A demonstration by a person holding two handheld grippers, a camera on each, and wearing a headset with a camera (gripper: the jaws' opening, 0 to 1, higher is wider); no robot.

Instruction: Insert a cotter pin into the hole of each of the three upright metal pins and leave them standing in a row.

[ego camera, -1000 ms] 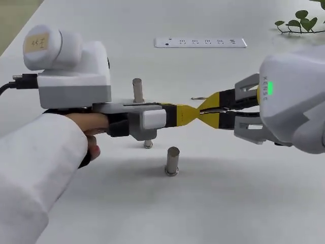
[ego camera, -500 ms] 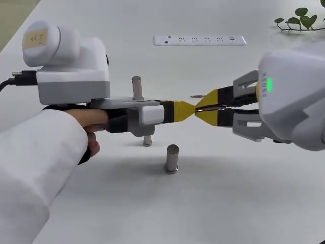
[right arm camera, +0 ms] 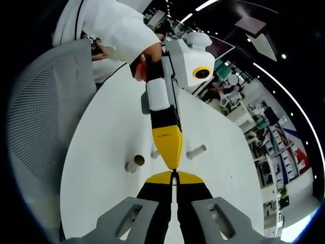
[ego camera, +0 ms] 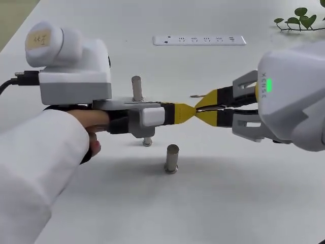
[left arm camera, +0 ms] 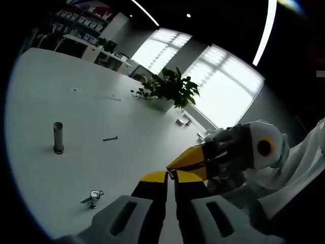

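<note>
Above the bench point(ego camera: 244, 203), the left hand-held gripper point(ego camera: 191, 112) is pressed shut. Below its tip, nearer this hand, the front metal pin point(ego camera: 171, 159) stands upright. A loose cotter pin point(ego camera: 198, 96) lies crosswise just beyond. The right hand-held gripper point(ego camera: 201, 109), shut too, meets the left tip to tip; anything pinched is too small to see.

Open table point(ego camera: 244, 198) right of 3 pins point(ego camera: 172, 159)

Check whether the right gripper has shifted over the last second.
Yes, slightly: the right gripper edged left relative to the near upright pin.
</note>
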